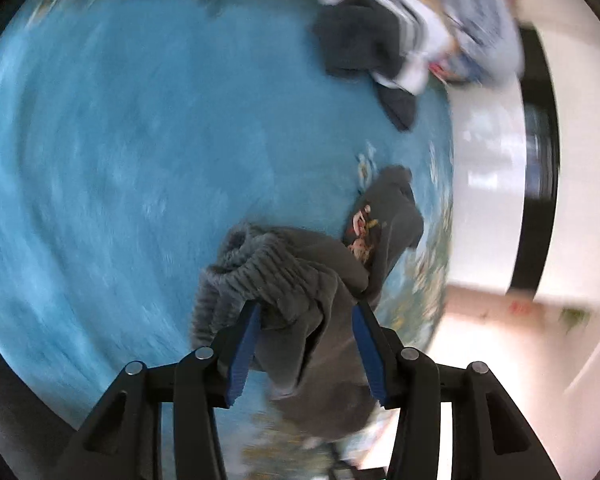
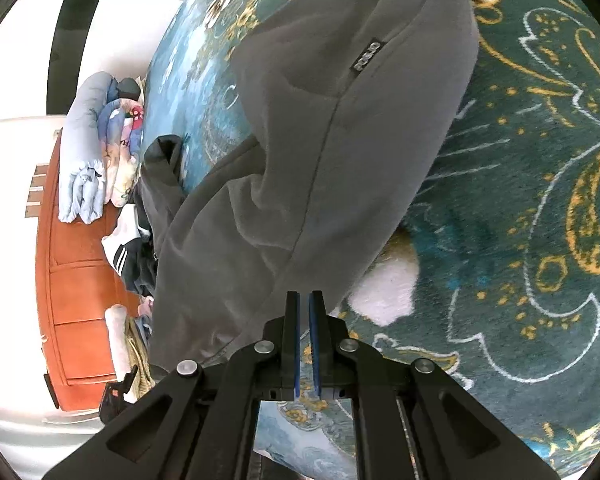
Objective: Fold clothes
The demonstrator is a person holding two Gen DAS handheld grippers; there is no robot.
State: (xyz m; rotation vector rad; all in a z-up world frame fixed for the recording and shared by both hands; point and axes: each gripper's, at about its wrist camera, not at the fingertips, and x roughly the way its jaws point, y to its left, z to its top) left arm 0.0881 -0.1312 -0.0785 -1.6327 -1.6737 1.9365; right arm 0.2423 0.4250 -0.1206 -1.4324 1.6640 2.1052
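Note:
A grey fleece garment with a ribbed elastic waistband (image 1: 300, 288) and a small printed patch lies bunched on the teal bedspread (image 1: 140, 160). My left gripper (image 1: 306, 312) is open, its blue pads on either side of the bunched waistband. In the right wrist view the same grey garment (image 2: 320, 140) hangs and drapes over the patterned bedspread (image 2: 540, 200). My right gripper (image 2: 304, 300) is shut on its lower edge.
A pile of clothes (image 1: 400, 40) lies at the far side of the bed, dark, striped and pale blue. It also shows in the right wrist view (image 2: 112, 152), beside an orange wooden headboard (image 2: 80, 280). The bed edge and pale floor (image 1: 500, 320) lie right.

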